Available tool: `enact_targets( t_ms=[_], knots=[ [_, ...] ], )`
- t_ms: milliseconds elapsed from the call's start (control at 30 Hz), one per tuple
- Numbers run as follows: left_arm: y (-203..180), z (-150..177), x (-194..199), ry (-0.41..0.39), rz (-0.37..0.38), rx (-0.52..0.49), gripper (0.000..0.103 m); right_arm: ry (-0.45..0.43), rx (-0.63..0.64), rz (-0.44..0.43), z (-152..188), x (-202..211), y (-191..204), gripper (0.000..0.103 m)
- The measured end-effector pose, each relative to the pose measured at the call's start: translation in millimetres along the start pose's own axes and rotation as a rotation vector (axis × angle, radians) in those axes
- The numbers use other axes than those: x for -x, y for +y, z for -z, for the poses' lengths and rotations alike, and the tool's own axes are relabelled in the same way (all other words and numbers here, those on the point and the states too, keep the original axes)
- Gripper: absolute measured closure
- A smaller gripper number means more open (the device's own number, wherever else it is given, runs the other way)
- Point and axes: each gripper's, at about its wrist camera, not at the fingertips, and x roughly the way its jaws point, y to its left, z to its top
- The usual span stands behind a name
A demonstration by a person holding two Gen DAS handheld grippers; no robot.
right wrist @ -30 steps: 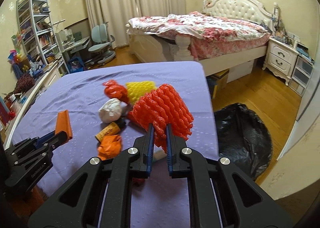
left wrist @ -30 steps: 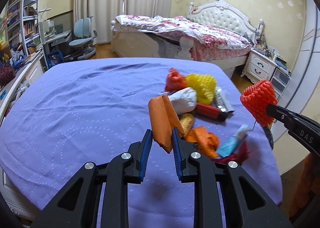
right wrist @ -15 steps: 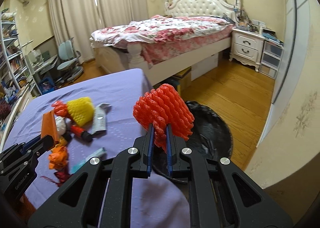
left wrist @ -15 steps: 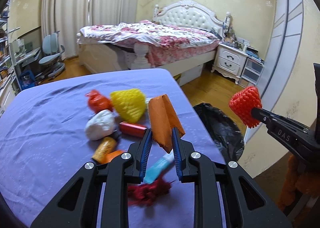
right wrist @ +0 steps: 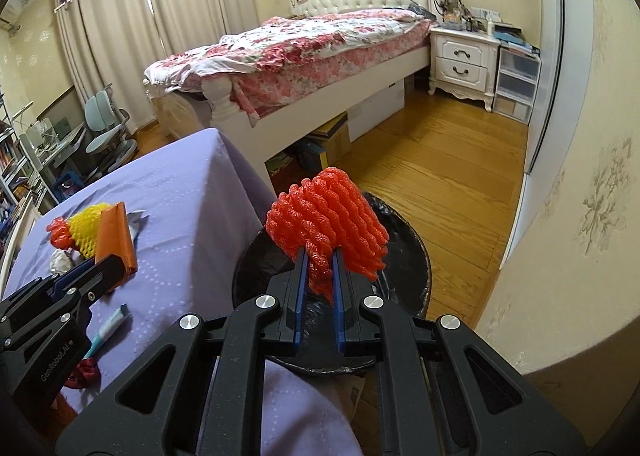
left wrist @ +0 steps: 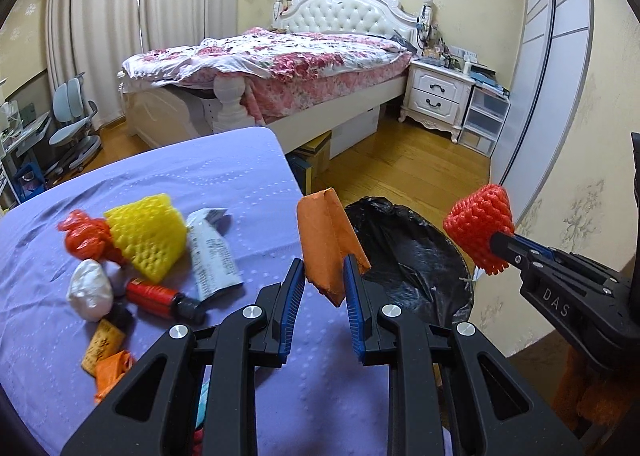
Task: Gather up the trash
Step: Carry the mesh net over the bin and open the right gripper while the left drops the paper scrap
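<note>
Red foam net sleeve (right wrist: 326, 221): clenched in right gripper (right wrist: 319, 282), above black bag-lined bin (right wrist: 404, 256).
Folded orange paper wrapper (left wrist: 326, 240): clamped in left gripper (left wrist: 322, 284), near bin edge.
Done: 2 pieces lifted, undropped.
Left: yellow foam net (left wrist: 146, 236), other litter on purple tablecloth (left wrist: 200, 175).
</note>
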Motion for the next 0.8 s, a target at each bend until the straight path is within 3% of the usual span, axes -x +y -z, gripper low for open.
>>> enact_targets(
  t_ms=[800],
  knots=[
    [-38.6,-4.3,-49.0,0.085,-0.02,-0.074,0.079,0.059,-0.063,0.011,-11.5,-40.4,-30.5,0.091]
  ],
)
